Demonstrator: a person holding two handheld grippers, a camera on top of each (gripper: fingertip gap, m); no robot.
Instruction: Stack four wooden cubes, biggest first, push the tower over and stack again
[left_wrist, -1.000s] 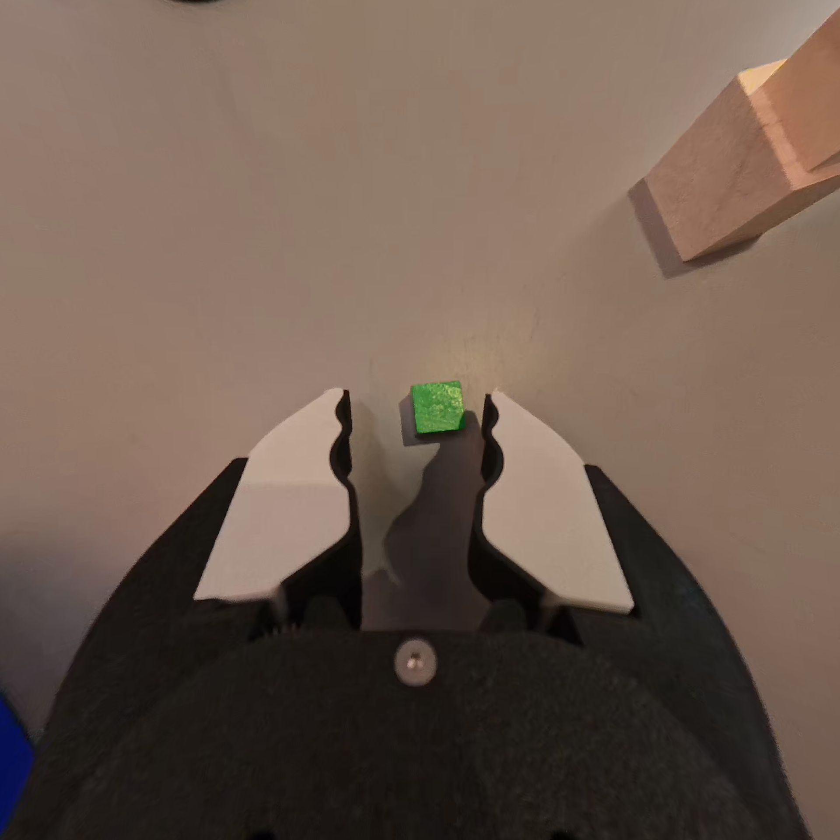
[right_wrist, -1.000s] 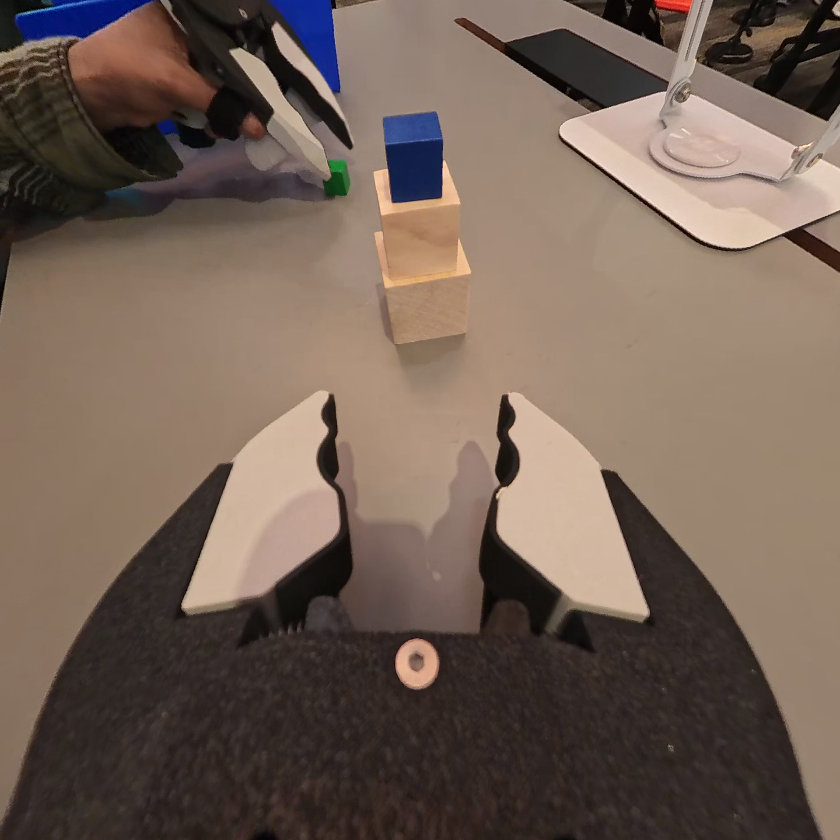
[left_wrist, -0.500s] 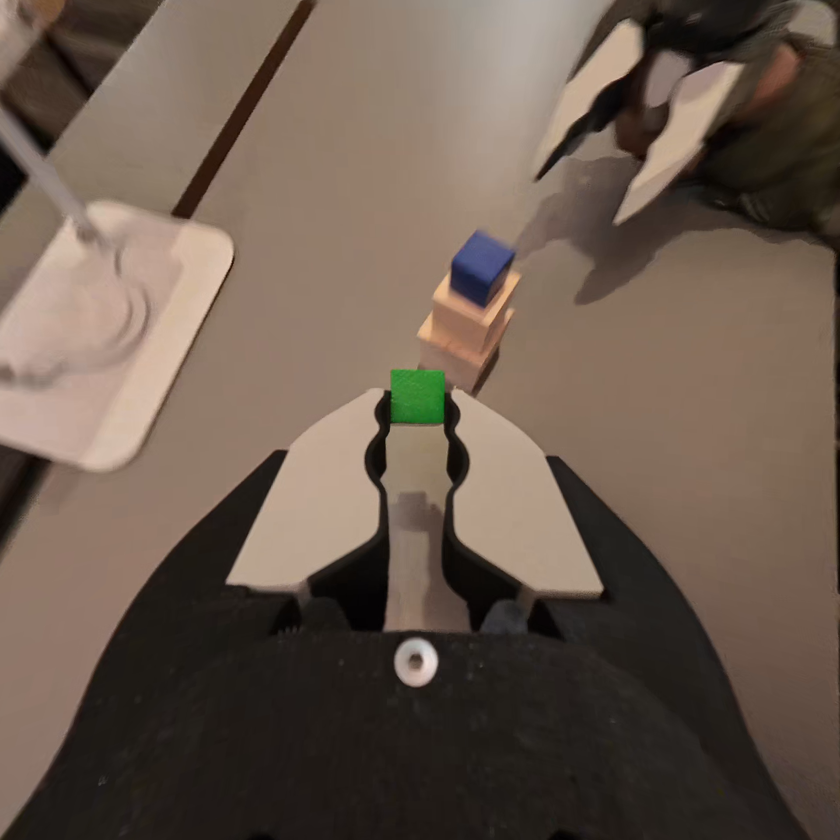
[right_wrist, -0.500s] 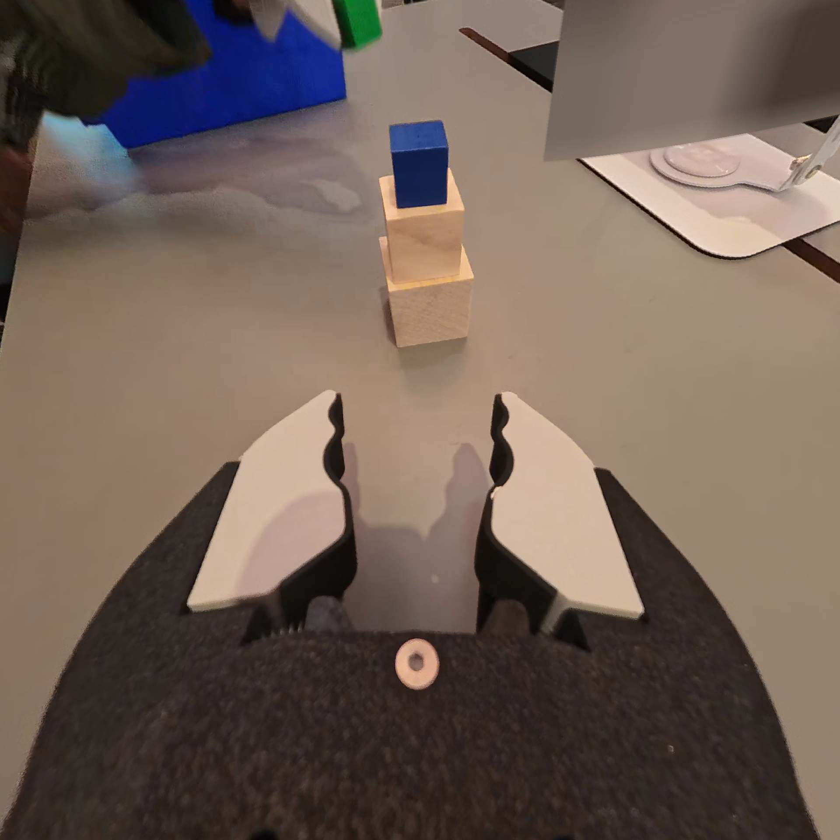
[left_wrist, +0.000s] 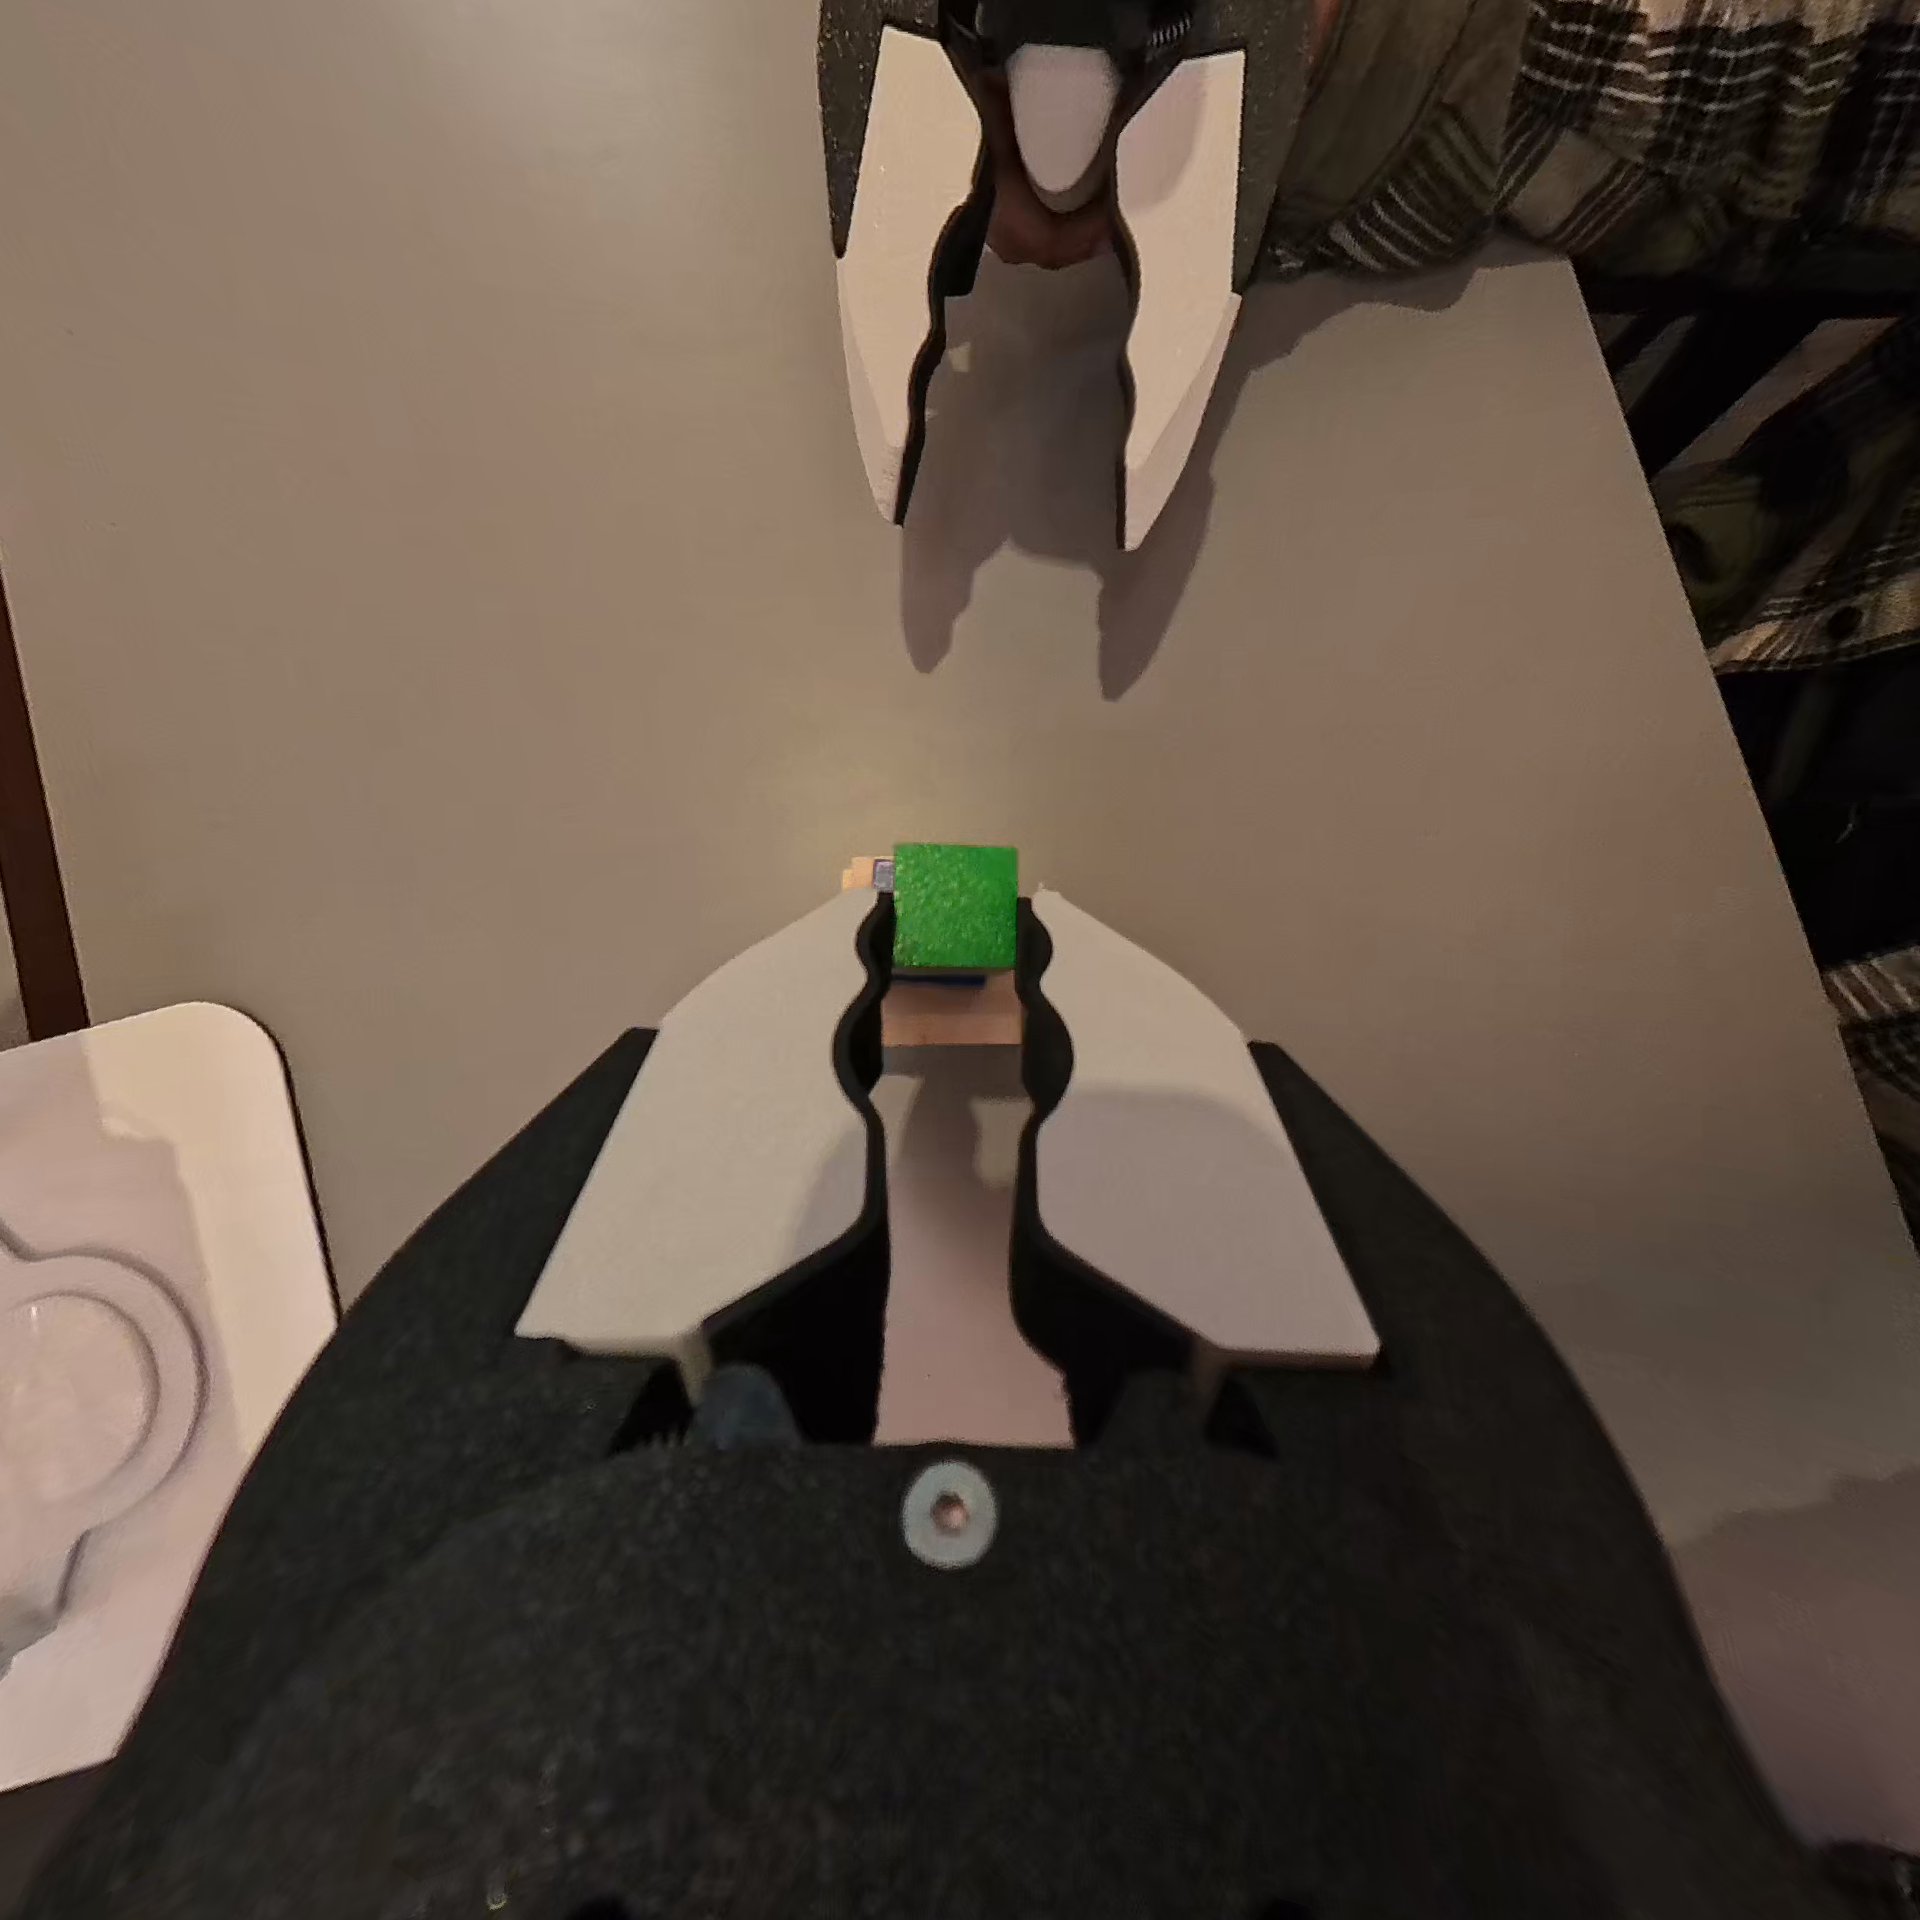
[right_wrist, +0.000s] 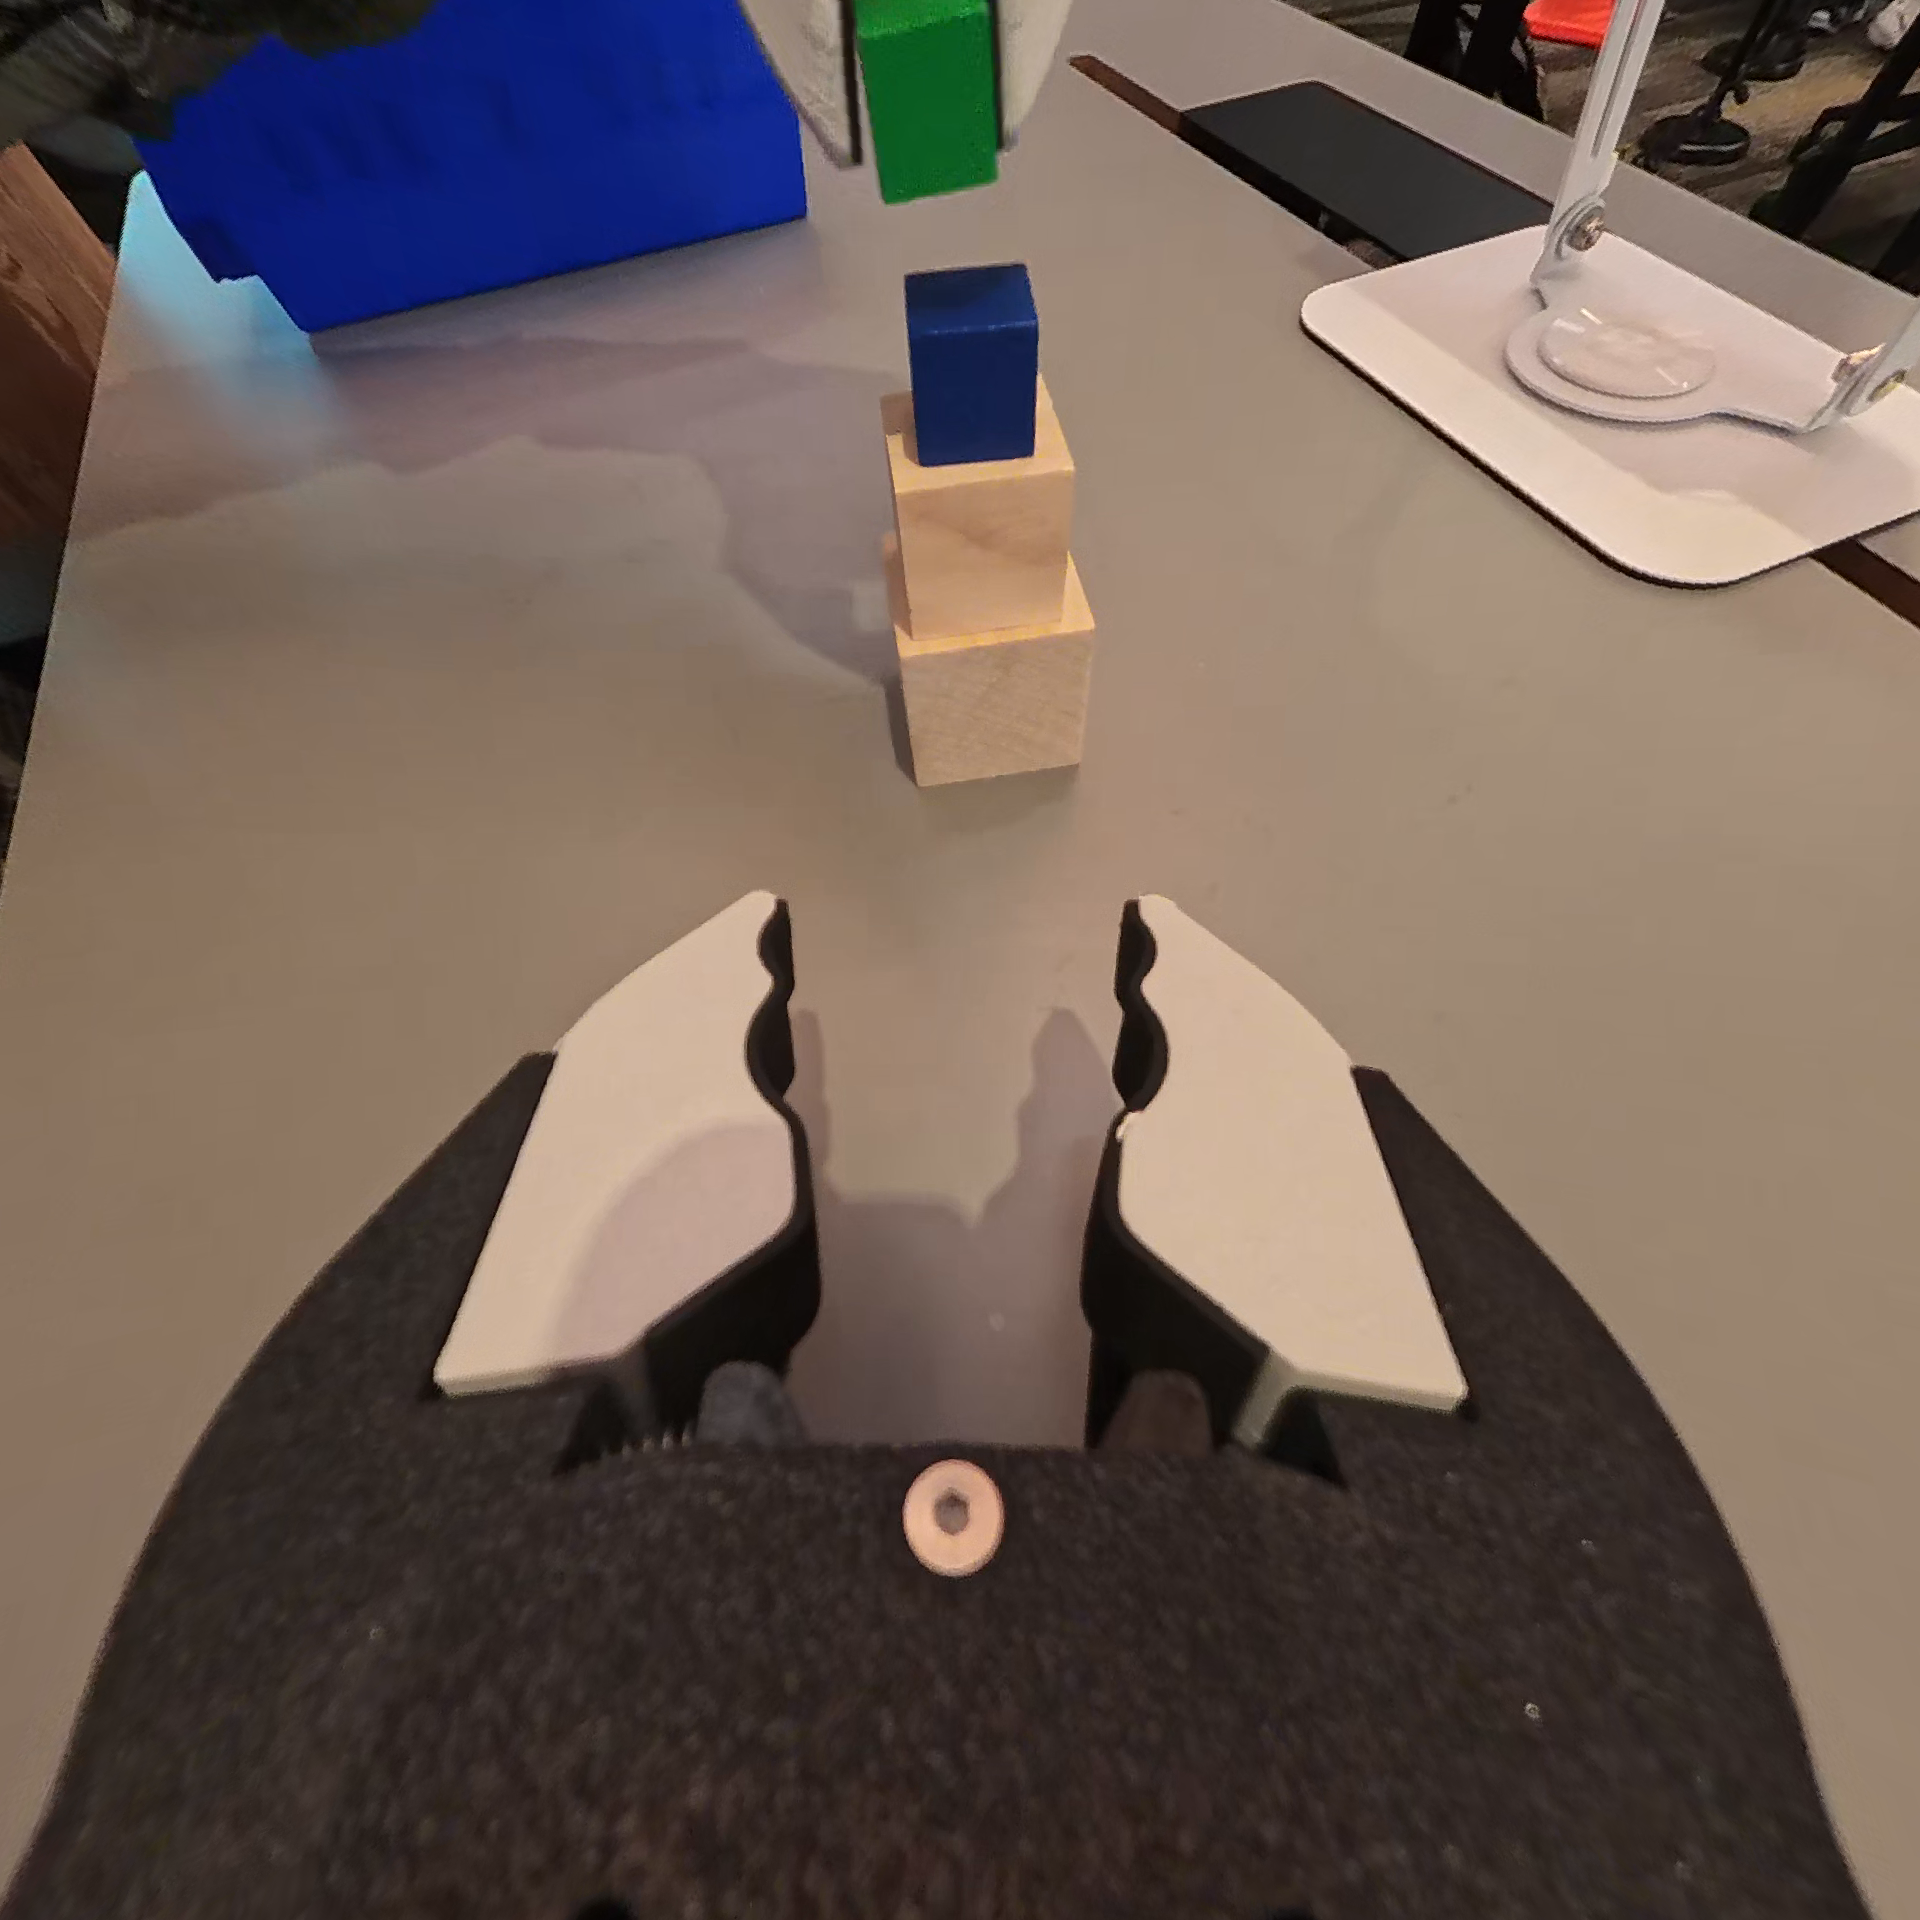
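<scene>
My left gripper (left_wrist: 954, 914) is shut on the small green cube (left_wrist: 954, 909) and holds it in the air right above the tower. In the right wrist view the green cube (right_wrist: 927, 99) hangs a short gap above the blue cube (right_wrist: 971, 364). The blue cube sits on a middle wooden cube (right_wrist: 982, 520), which sits on the biggest wooden cube (right_wrist: 995, 701). In the left wrist view only slivers of the tower (left_wrist: 951, 1023) show under the green cube. My right gripper (right_wrist: 954, 925) is open and empty, low over the table in front of the tower; it also shows in the left wrist view (left_wrist: 1013, 530).
A blue box (right_wrist: 478, 156) stands at the back left of the grey table (right_wrist: 416, 727). A white stand base (right_wrist: 1621, 416) with a metal arm lies at the right, also in the left wrist view (left_wrist: 135, 1299). A black pad (right_wrist: 1361, 166) lies behind it. A person's sleeve (left_wrist: 1455, 125) shows. Across from one pair of fingers to the other is roughly 12 cm.
My left gripper closed on the green cube on the table, lifted it and carried it over the tower. My right gripper stayed open and nearly still.
</scene>
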